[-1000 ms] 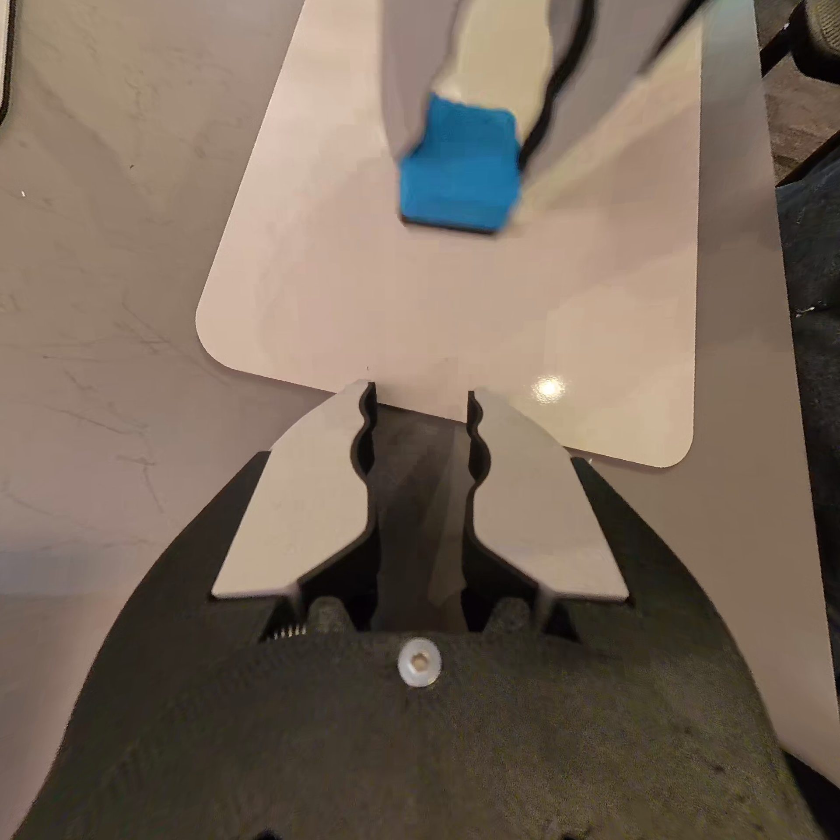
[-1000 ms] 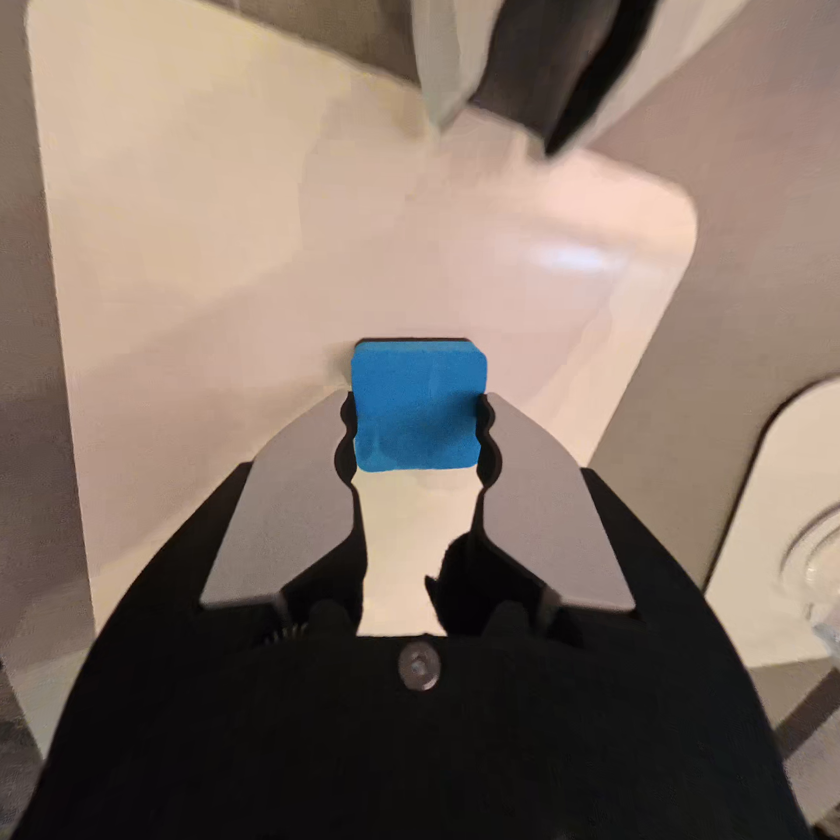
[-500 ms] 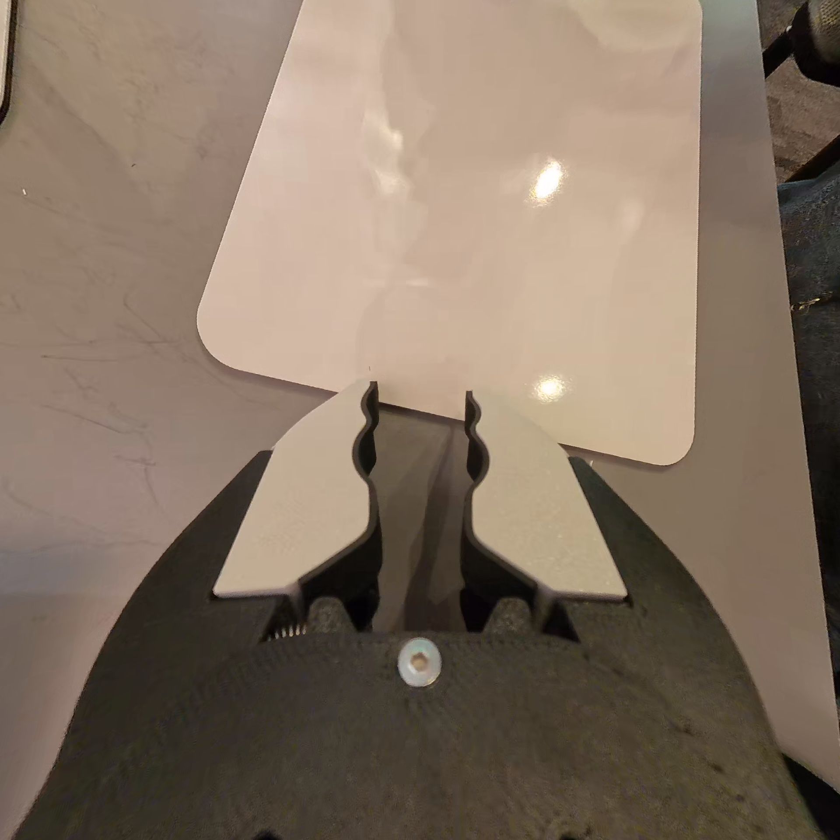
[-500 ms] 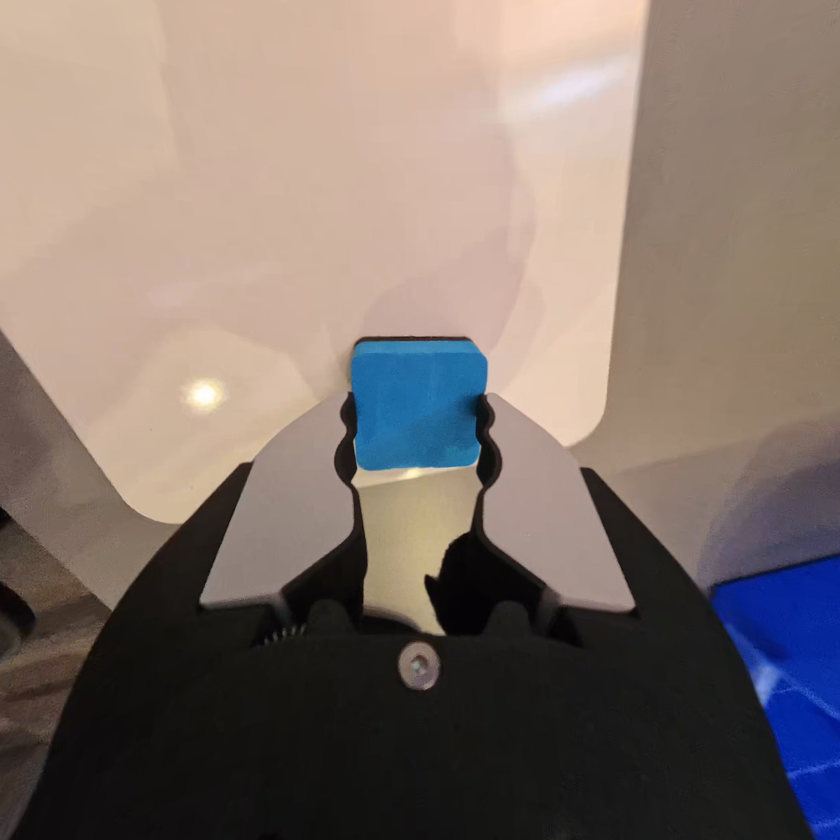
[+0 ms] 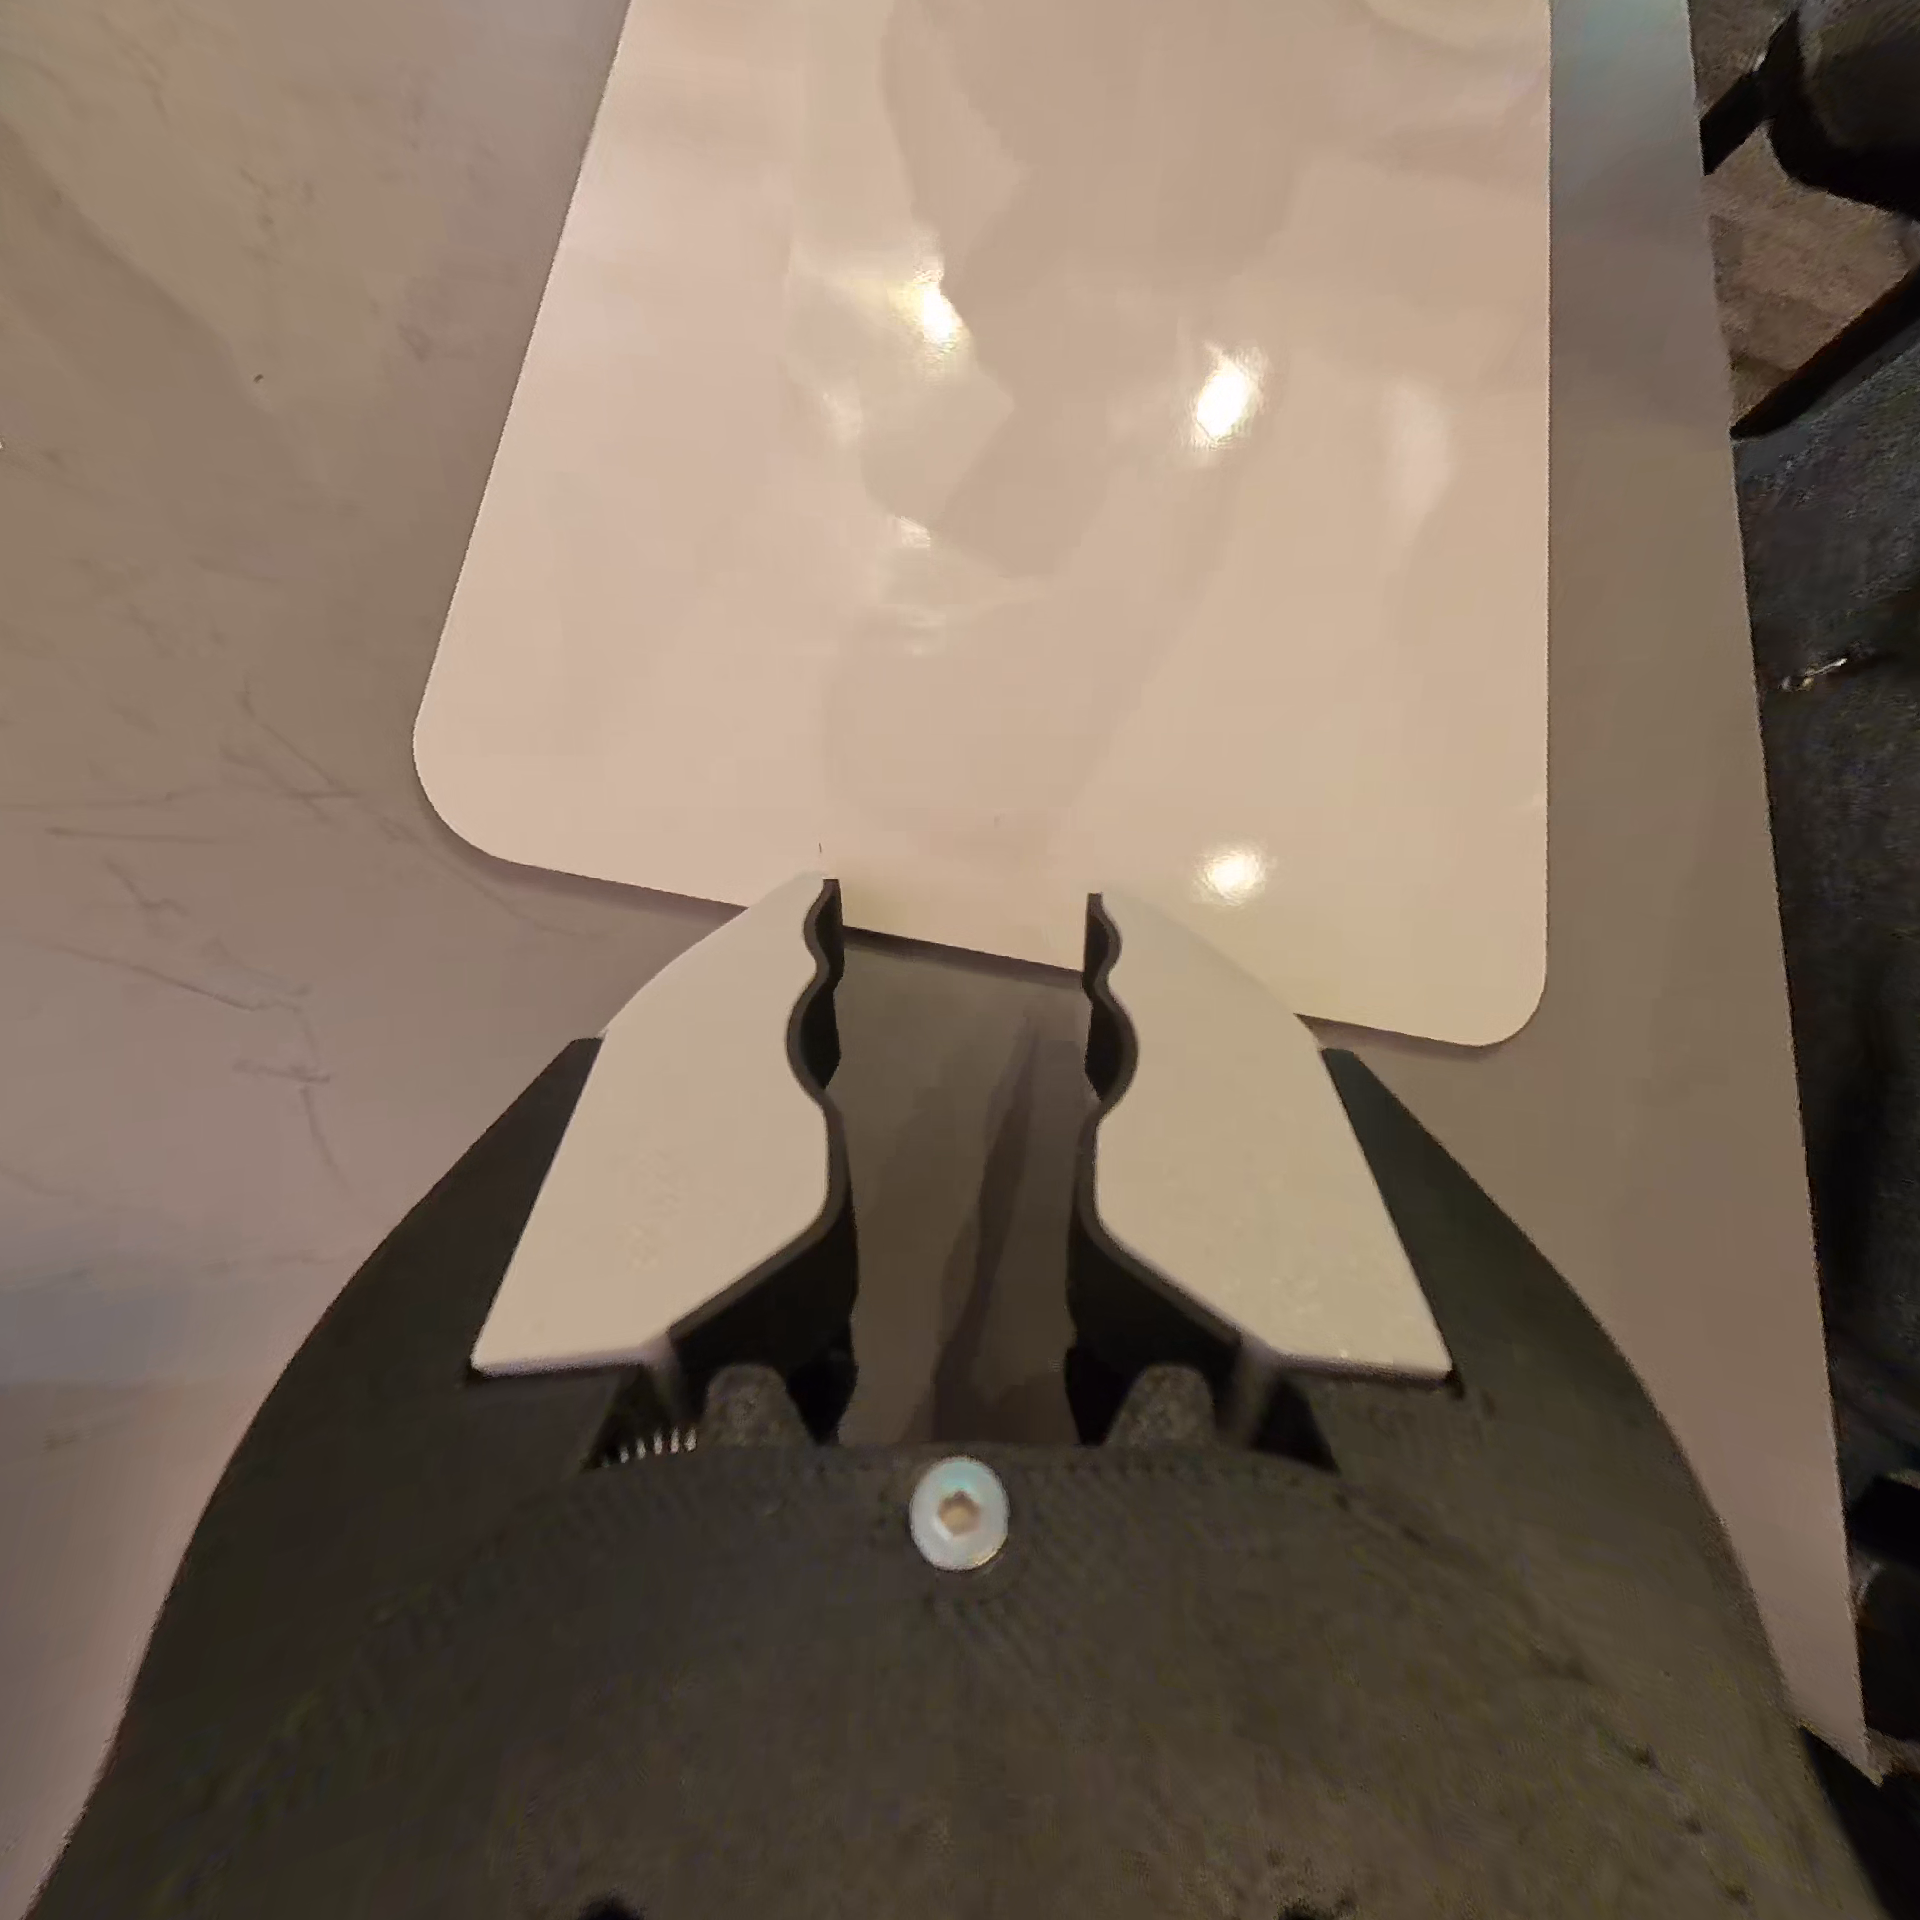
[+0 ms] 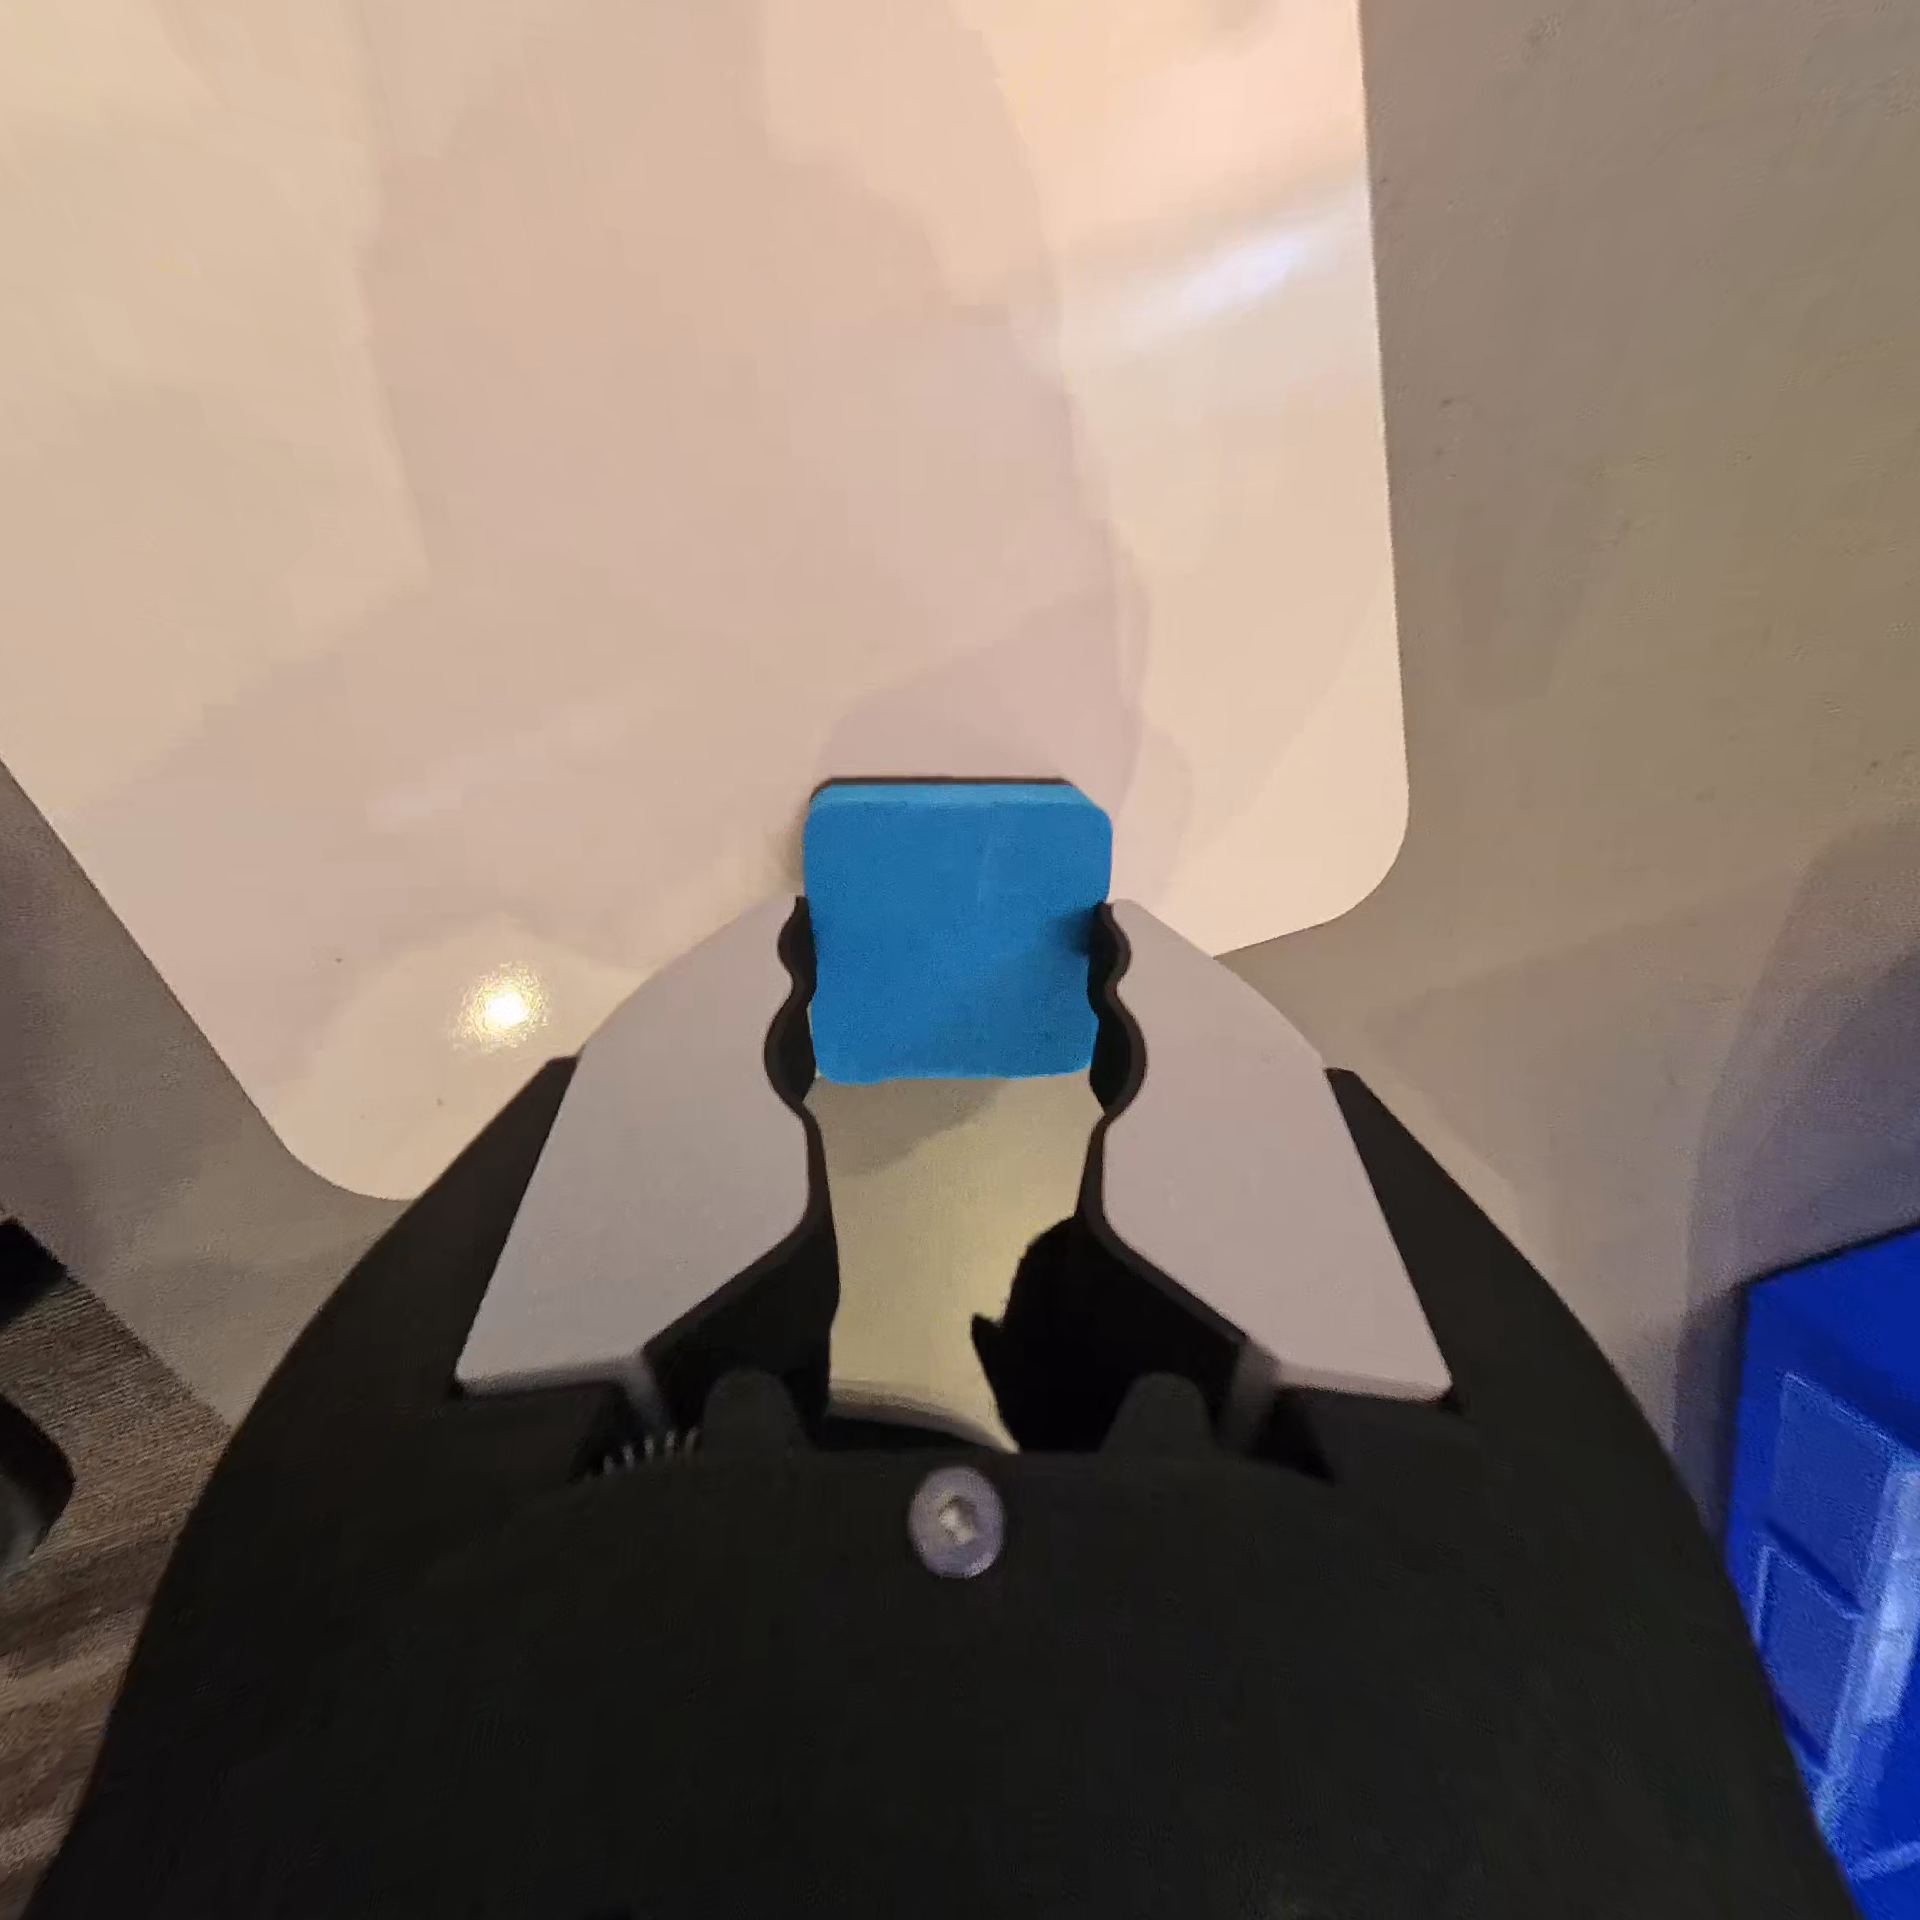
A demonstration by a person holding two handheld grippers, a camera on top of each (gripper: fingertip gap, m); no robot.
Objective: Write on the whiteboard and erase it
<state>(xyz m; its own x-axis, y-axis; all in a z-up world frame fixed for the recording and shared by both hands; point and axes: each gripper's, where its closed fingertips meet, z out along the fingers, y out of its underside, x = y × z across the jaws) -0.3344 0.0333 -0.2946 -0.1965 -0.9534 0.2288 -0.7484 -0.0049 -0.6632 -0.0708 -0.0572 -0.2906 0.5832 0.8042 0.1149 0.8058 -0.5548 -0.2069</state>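
Gripping a blue eraser [image 6: 954,940] by its two sides, the right gripper [image 6: 951,935] holds it over the whiteboard [image 6: 623,520], near that board's corner. The left gripper [image 5: 958,914] is open with nothing between its fingers, its tips at the near edge of the whiteboard [image 5: 1039,520], which lies flat on the marbled table [image 5: 208,520]

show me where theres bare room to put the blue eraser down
The whiteboard is bare across its face. The marbled table left of it is open too. The strip right of the board is narrow. By the blue bin it is tighter. The right gripper clamps the blue eraser.
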